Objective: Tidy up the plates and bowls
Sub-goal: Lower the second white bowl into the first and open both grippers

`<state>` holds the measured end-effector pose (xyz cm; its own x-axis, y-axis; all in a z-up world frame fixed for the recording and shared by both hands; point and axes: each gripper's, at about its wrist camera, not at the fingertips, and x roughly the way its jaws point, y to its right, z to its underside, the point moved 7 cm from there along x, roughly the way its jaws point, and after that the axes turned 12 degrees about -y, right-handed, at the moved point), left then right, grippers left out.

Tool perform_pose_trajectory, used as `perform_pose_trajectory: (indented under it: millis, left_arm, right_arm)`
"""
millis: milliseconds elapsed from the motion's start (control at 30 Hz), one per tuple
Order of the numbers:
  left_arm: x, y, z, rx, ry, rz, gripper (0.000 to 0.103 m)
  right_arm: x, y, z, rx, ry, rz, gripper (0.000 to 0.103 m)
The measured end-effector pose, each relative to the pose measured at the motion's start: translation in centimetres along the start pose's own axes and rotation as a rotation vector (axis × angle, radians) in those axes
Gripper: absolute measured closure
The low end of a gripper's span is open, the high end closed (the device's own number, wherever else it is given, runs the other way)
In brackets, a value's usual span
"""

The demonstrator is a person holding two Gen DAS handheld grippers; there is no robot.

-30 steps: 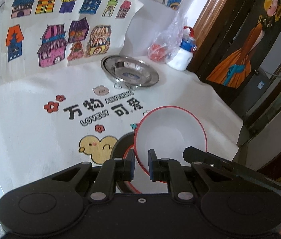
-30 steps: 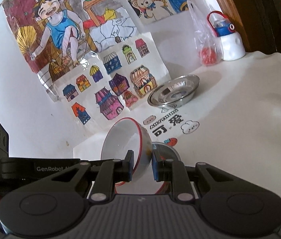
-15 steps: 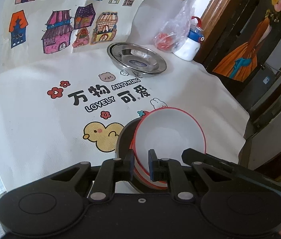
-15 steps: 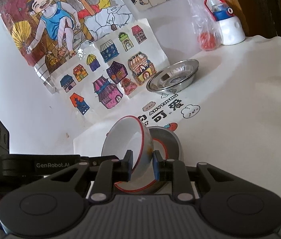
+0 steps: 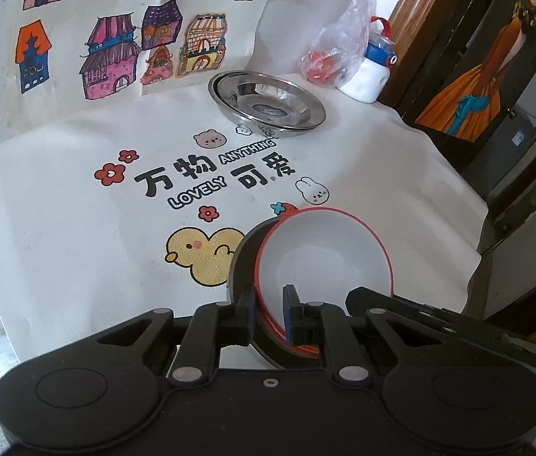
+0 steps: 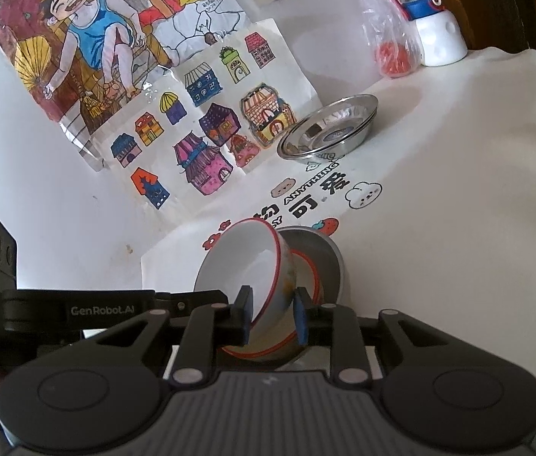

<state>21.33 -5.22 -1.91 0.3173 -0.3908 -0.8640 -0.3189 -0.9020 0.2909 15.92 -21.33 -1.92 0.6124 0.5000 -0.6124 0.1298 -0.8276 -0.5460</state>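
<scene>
Nesting the white red-rimmed bowl [image 6: 247,262] goes best if it is levelled before release, as it leans tilted over the grey bowl [image 6: 330,256] just ahead. Right gripper [image 6: 272,317] stands slightly parted, straddling its wall; left gripper [image 5: 269,313] likewise brackets the near rim, contact unclear.
</scene>
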Motion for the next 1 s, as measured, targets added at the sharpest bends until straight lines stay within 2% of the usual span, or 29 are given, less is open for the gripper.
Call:
perform_pose_trajectory:
  millis: [467, 600, 1000]
  left_arm:
    - [0.29, 0.25, -0.39, 0.008, -0.021, -0.027, 0.089]
    - [0.34, 0.29, -0.40, 0.009, -0.024, -0.031, 0.089]
    - [0.62, 0.18, -0.29, 0.003, -0.033, -0.026, 0.087]
  right_arm:
    - [-0.14, -0.11, -0.03, -0.006, 0.002, 0.004, 0.070]
    - [-0.26, 0.08, 0.01, -0.005, 0.007, 0.028, 0.063]
    - [-0.61, 0.45, 0.06, 0.005, 0.023, 0.014, 0.063]
